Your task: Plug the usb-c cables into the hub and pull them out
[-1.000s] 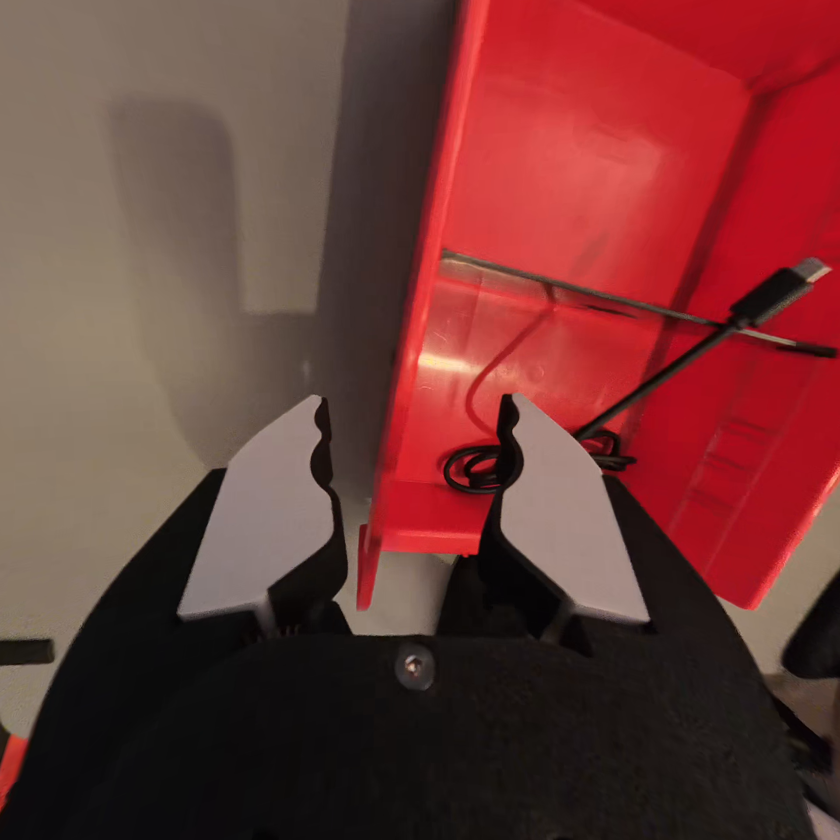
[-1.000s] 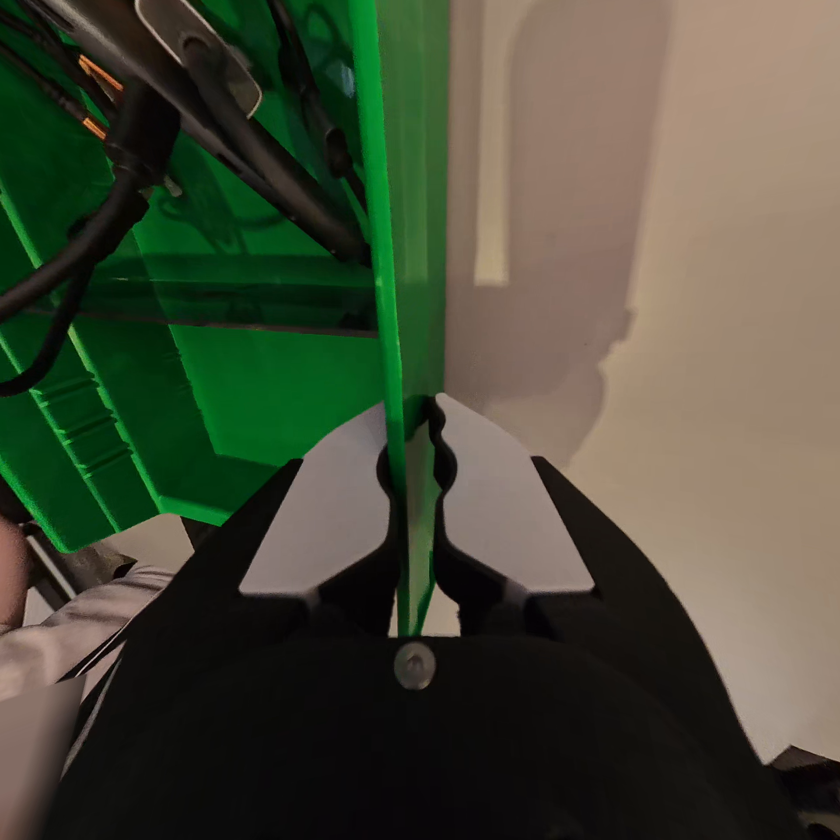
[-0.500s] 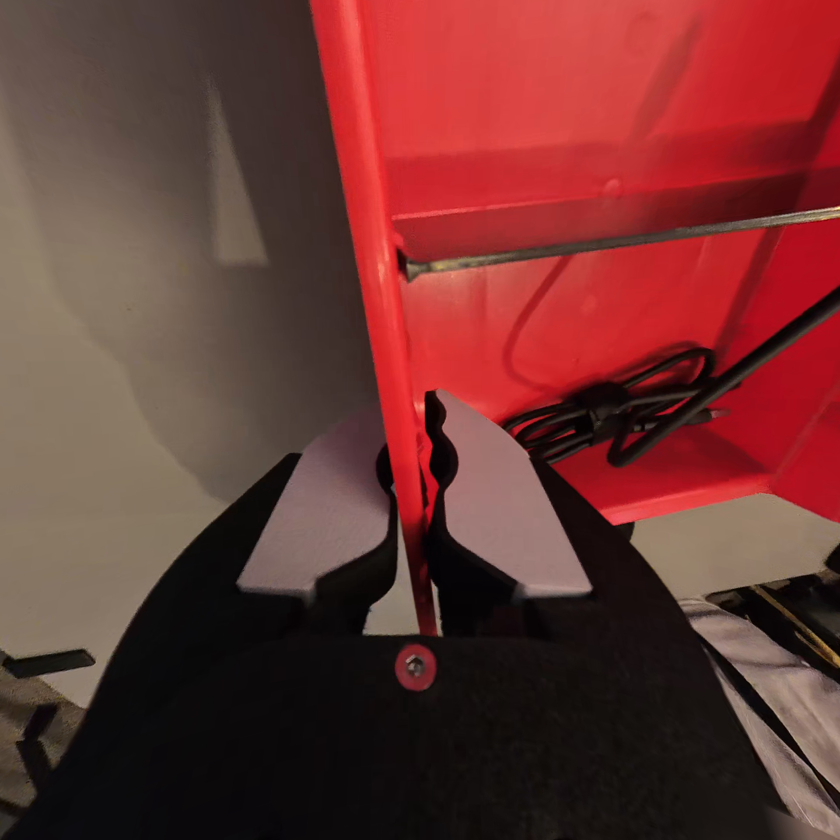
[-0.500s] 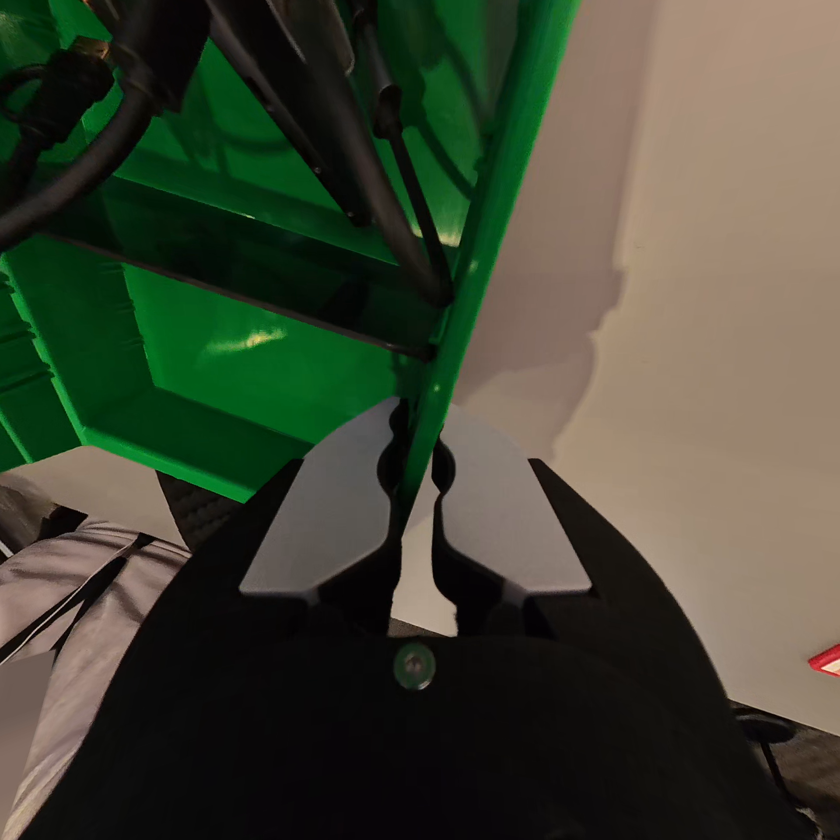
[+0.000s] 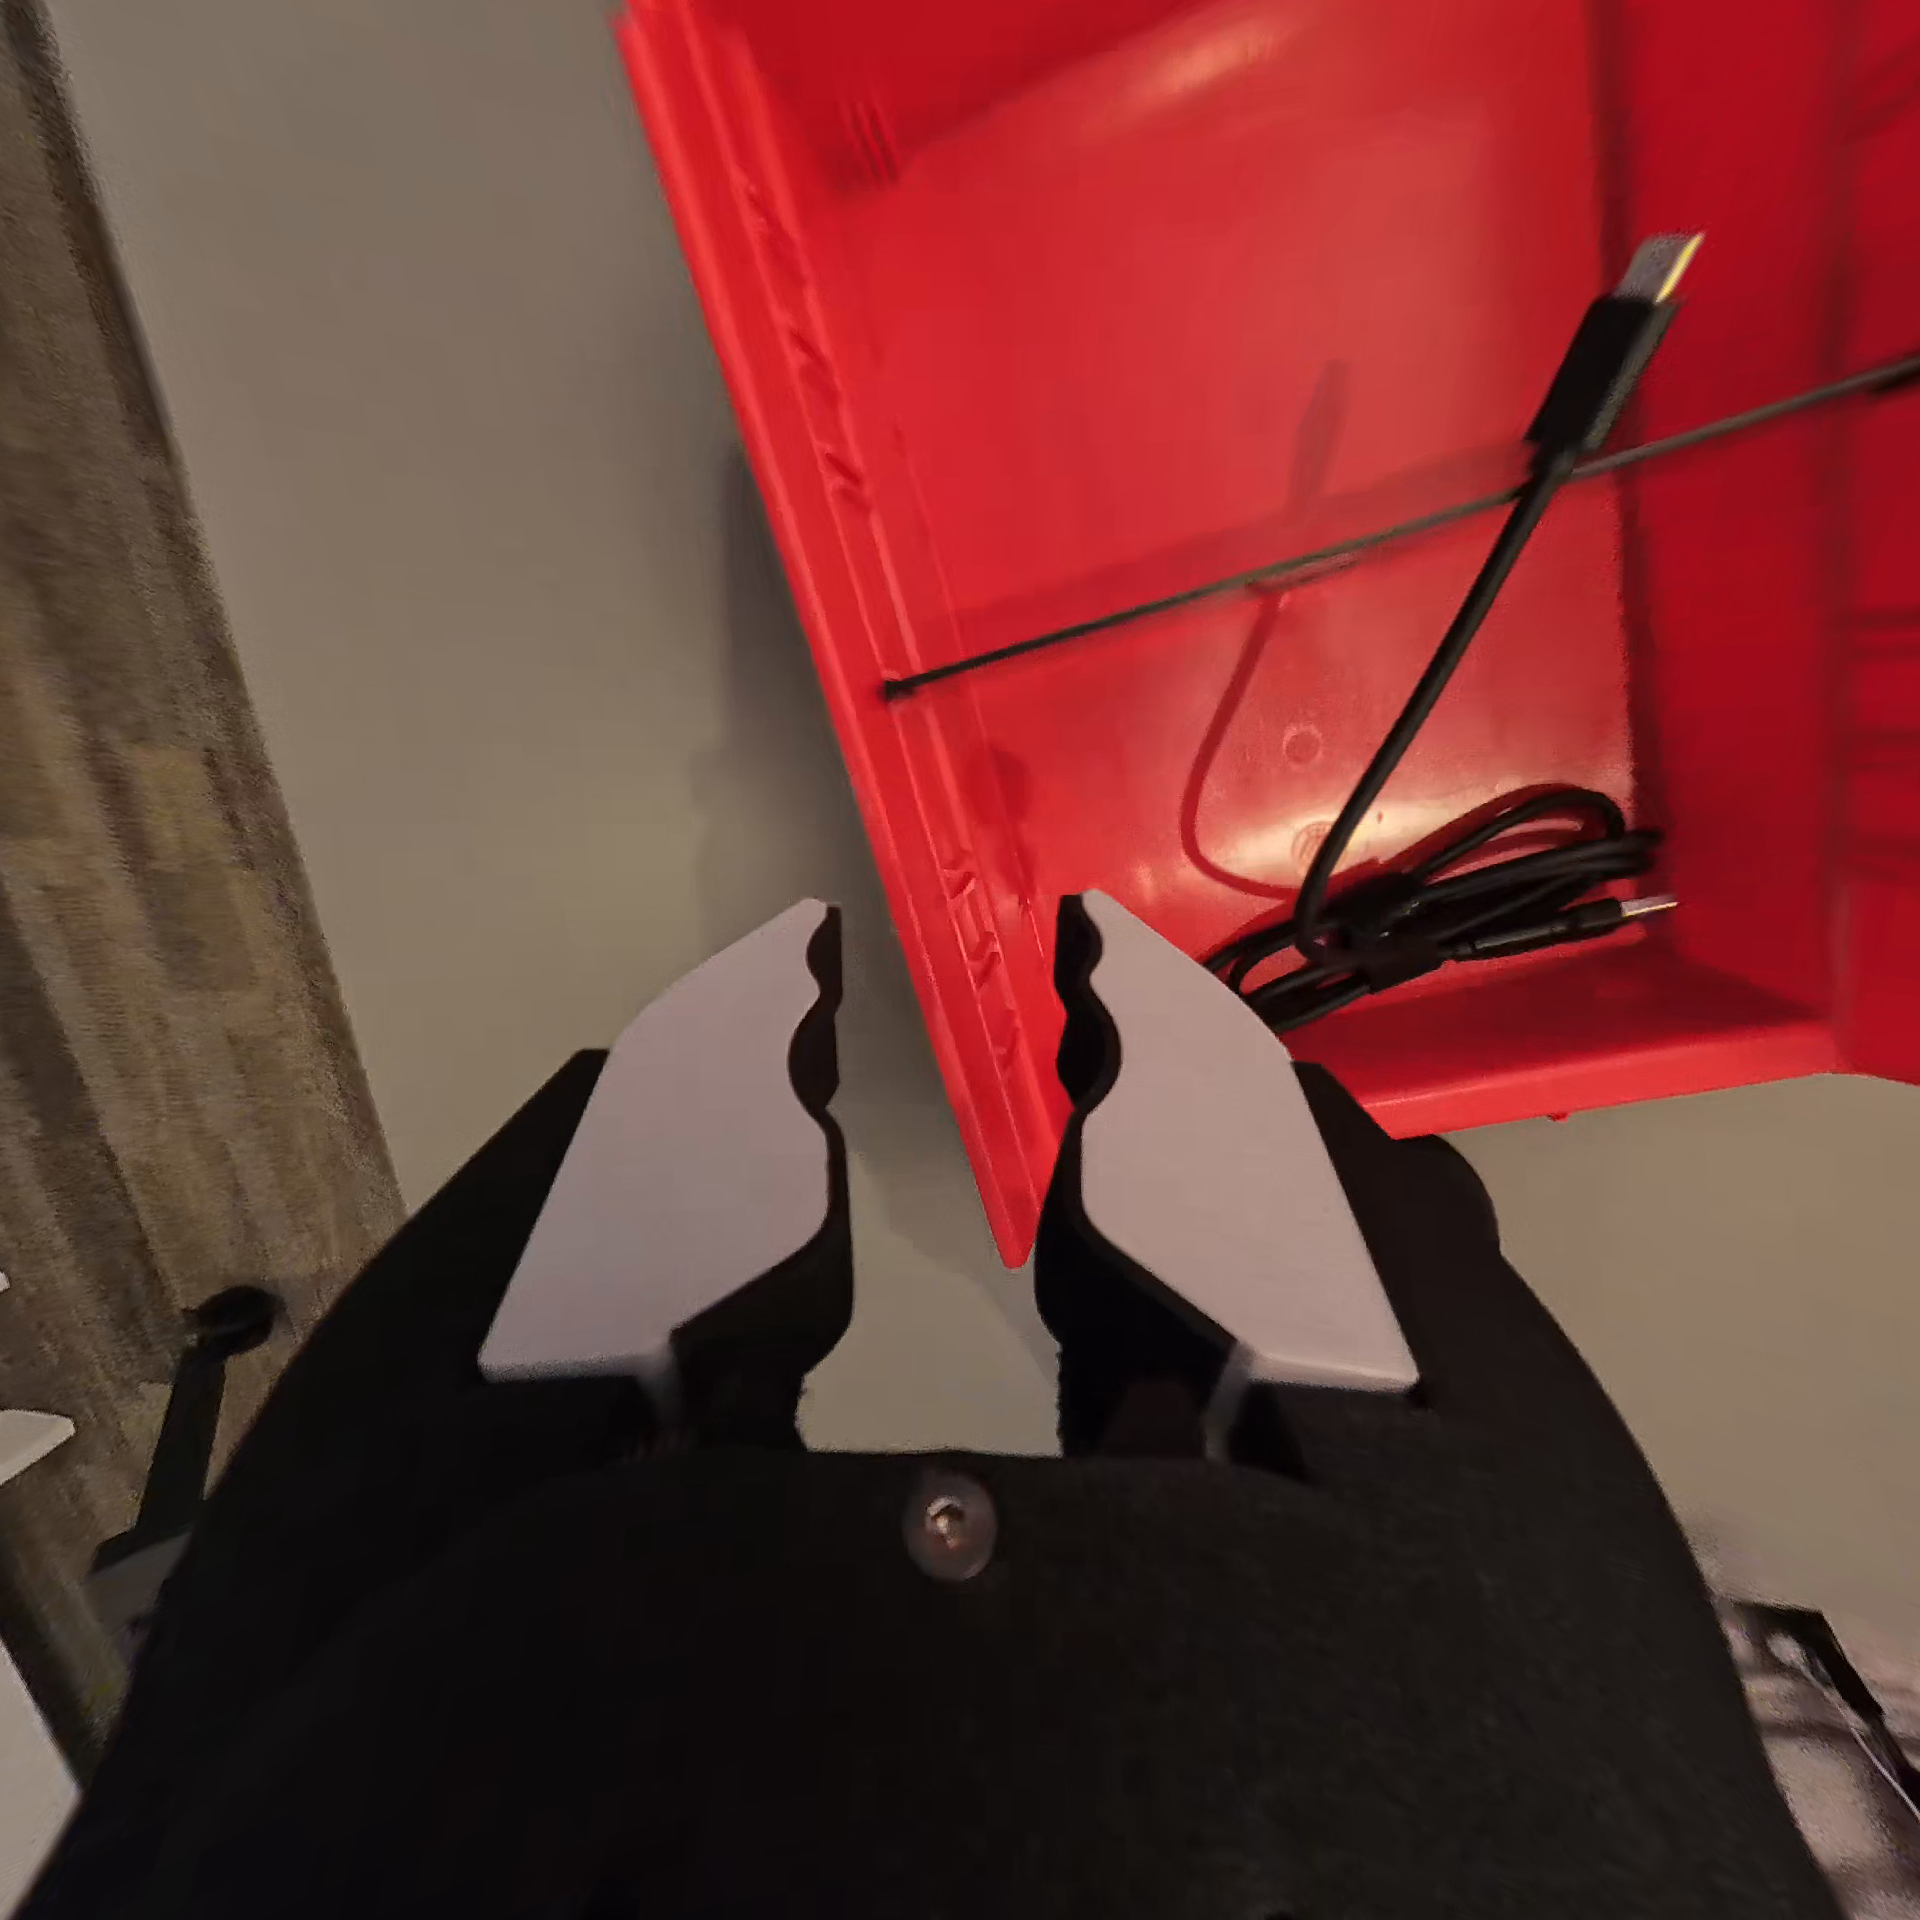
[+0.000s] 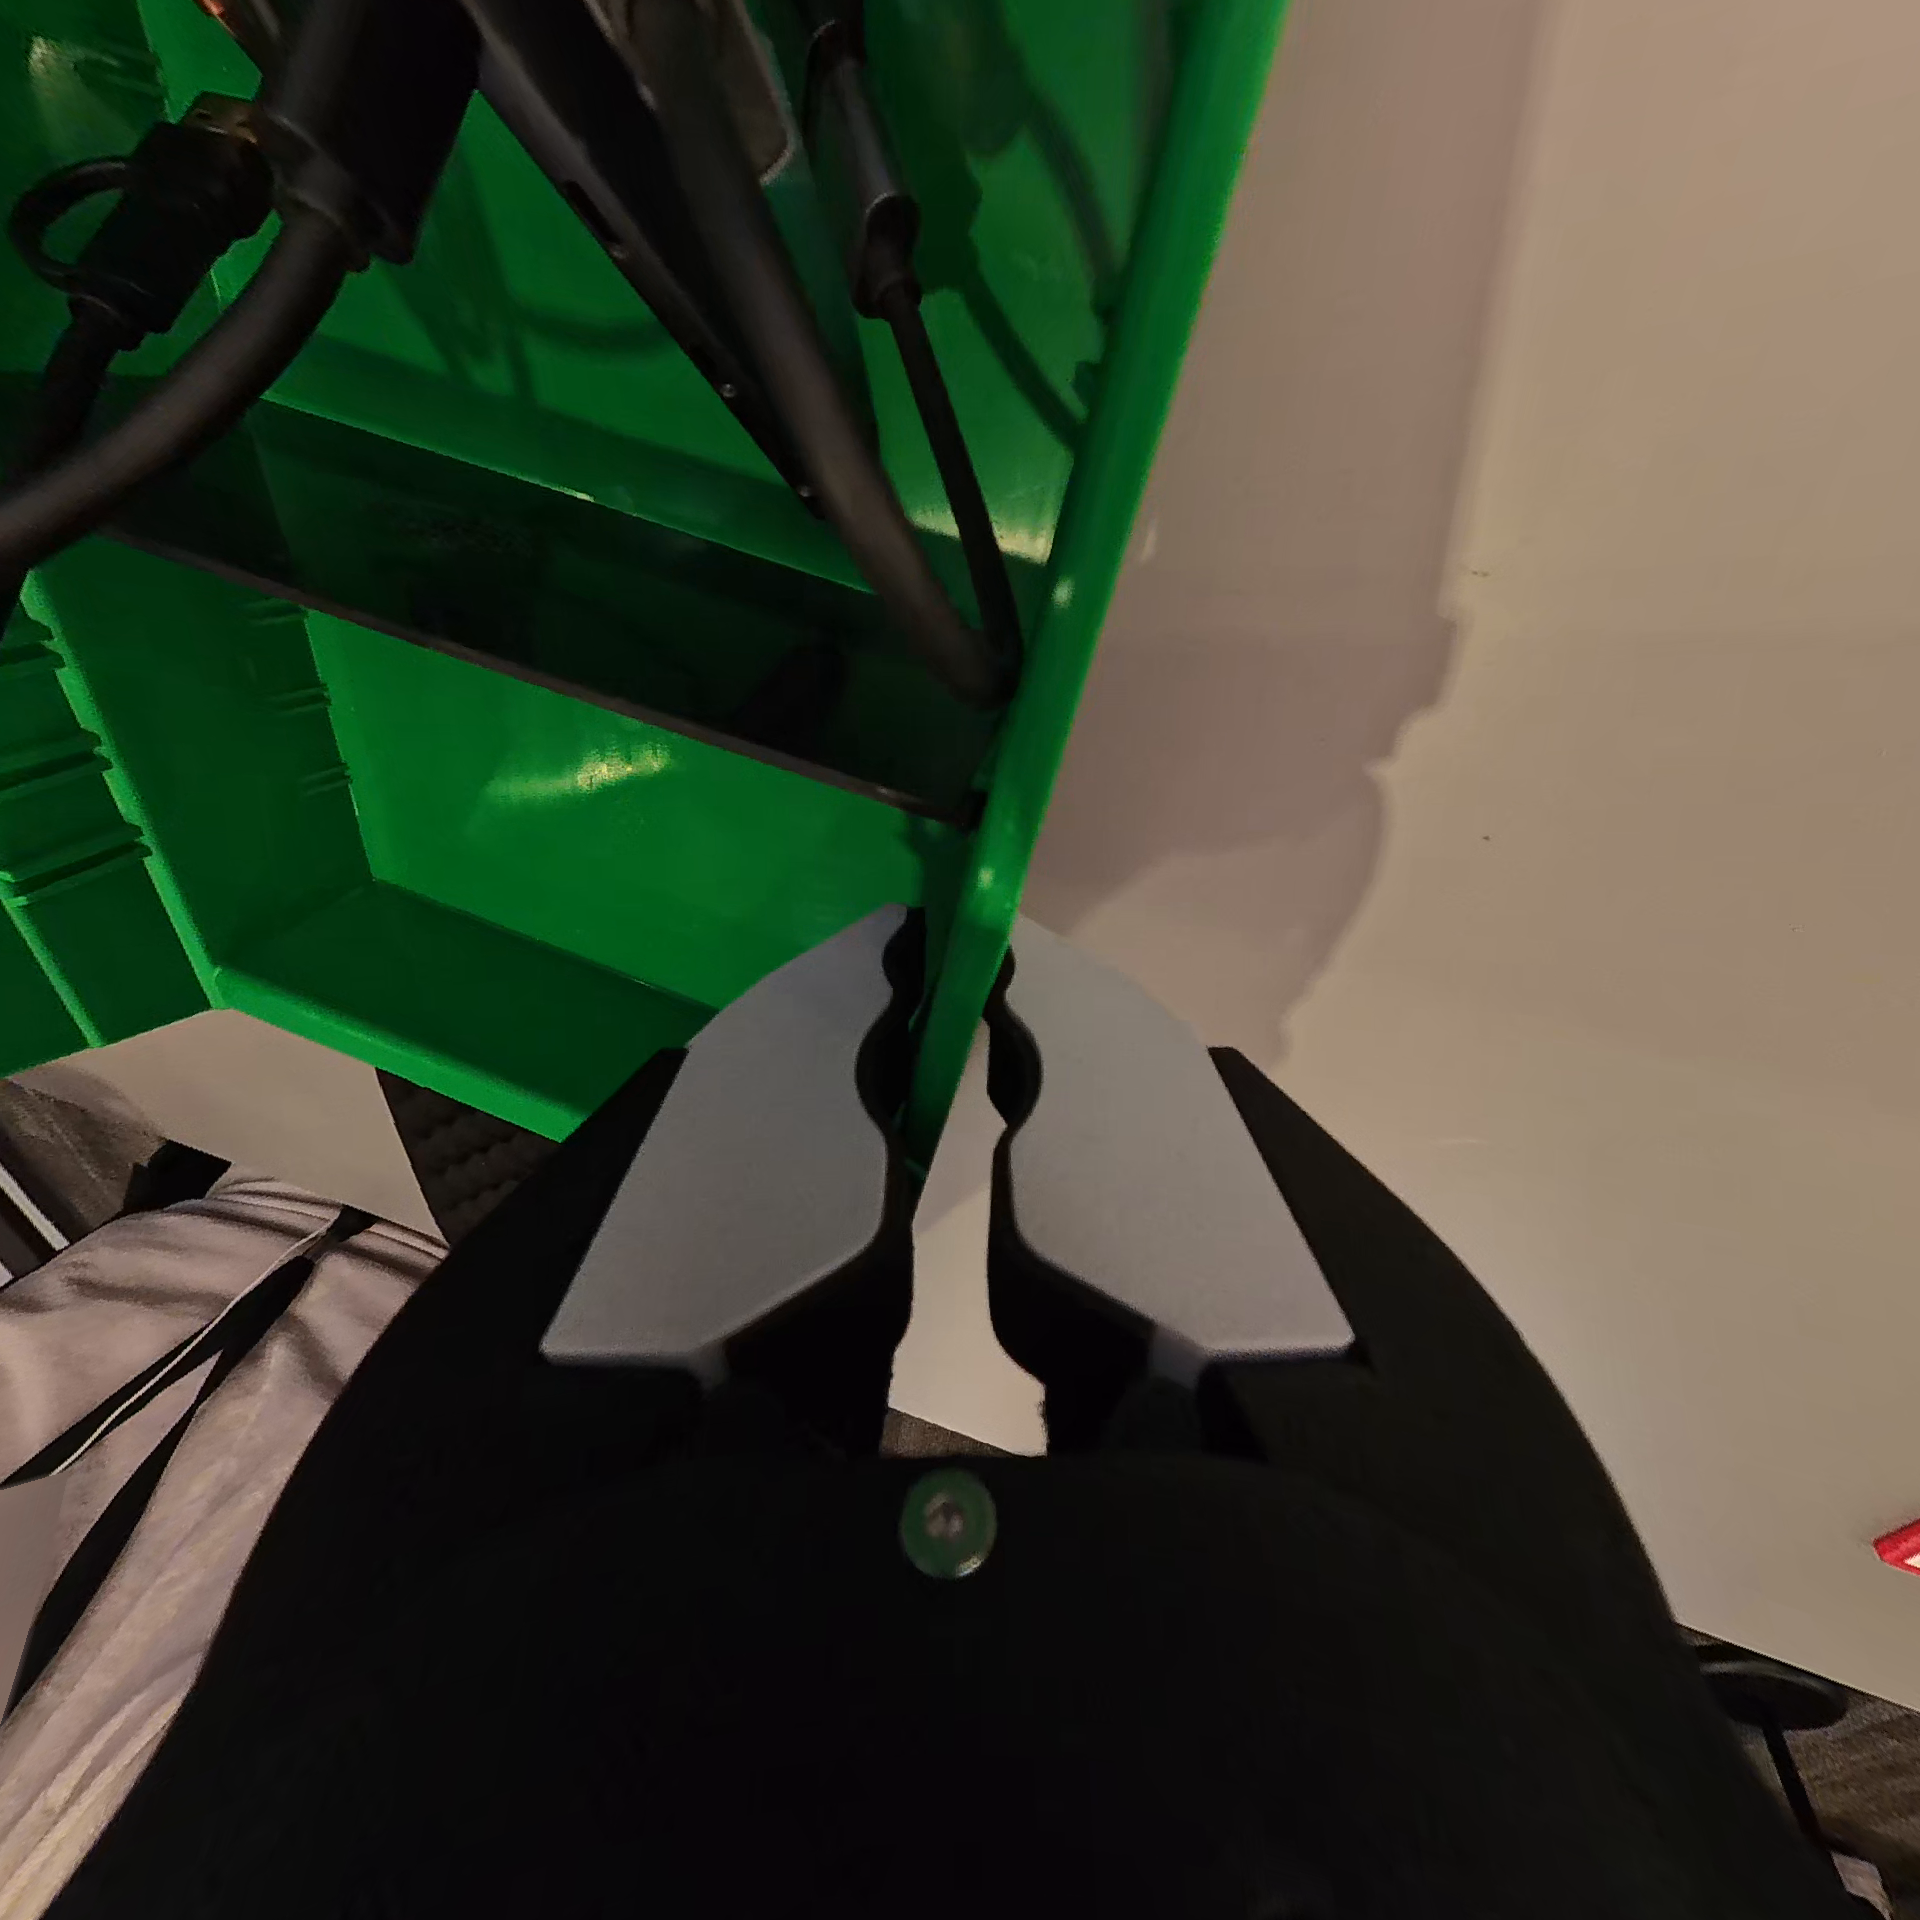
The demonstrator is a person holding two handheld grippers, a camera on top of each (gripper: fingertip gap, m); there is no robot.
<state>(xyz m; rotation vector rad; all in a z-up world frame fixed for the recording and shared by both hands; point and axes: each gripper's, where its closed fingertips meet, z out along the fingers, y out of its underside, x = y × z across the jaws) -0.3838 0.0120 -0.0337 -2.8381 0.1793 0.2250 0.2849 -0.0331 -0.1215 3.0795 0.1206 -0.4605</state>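
Note:
A red bin (image 5: 1143, 364) stands on the white table (image 5: 468, 520). In it lies a coiled black usb-c cable (image 5: 1434, 914), with one plug (image 5: 1652, 281) raised and leaning on a thin black rod (image 5: 1195, 597). My left gripper (image 5: 940, 920) is open, with the bin's left wall between its fingers and not pinched. My right gripper (image 6: 951, 935) is shut on the right wall of a green bin (image 6: 1122, 468). That bin holds several thick black cables (image 6: 904, 416). I cannot make out a hub for certain.
Grey-brown carpet (image 5: 104, 831) shows past the table's left edge. A dark divider (image 6: 520, 644) crosses the green bin. A person's grey clothing (image 6: 156, 1351) is at the lower left of the right wrist view. A small red piece (image 6: 1896, 1558) shows at its right edge. Spacing between my two grippers at the tips: around 70 cm. The plug (image 5: 1652, 281) is about 12 cm from my left fingertips.
My left gripper was shut on the red bin's wall half a second ago and has opened. The red bin has turned in view. My right gripper keeps its hold on the green wall.

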